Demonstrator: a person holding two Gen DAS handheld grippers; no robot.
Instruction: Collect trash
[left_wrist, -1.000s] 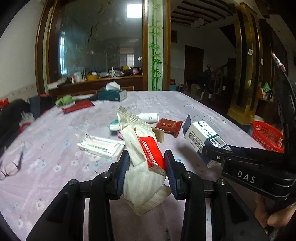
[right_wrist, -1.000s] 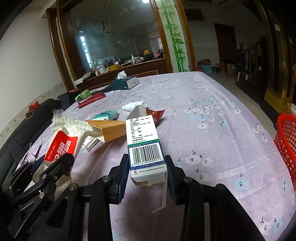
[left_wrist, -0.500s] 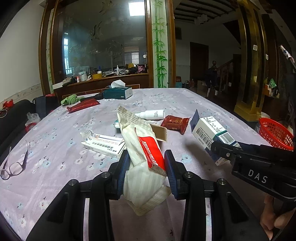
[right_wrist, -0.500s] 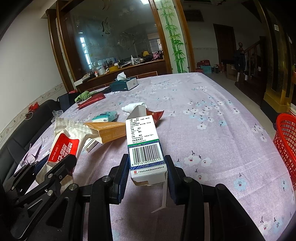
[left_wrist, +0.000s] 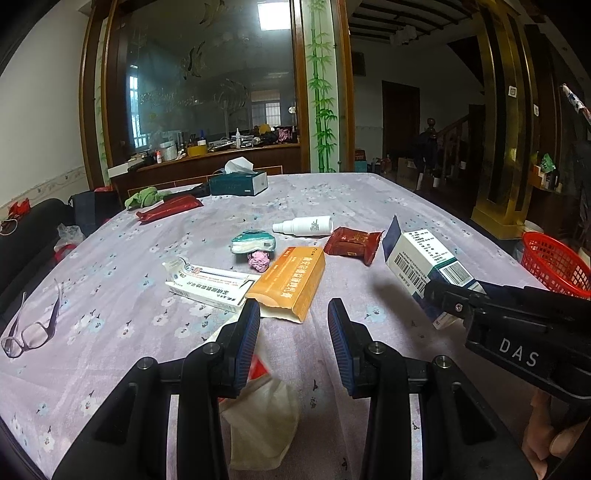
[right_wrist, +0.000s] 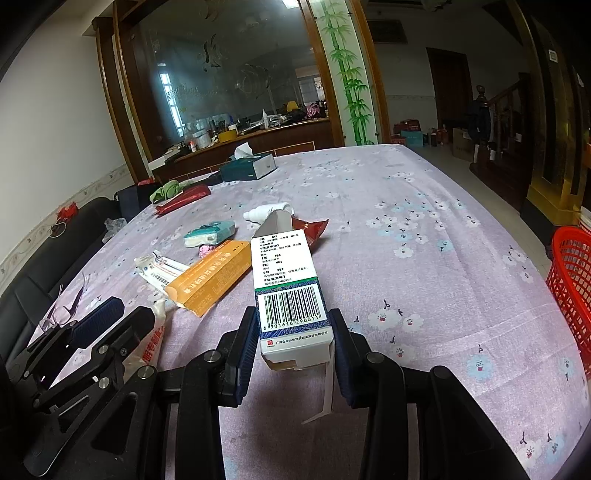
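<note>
White cardboard medicine box (right_wrist: 291, 295) clamped in right gripper (right_wrist: 293, 347), above the table (right_wrist: 424, 236).
Left gripper (left_wrist: 293, 332) gapes, empty; the crumpled white-and-red plastic wrapper (left_wrist: 266, 417) lies beneath it at 6 o'clock. The red plastic basket (right_wrist: 570, 284) sits off-table at 3 o'clock; the tall box, pinched near one end, could pivot and slip.

Dim daylight; glare on glass; fisheye-bent, vignetted edges.
</note>
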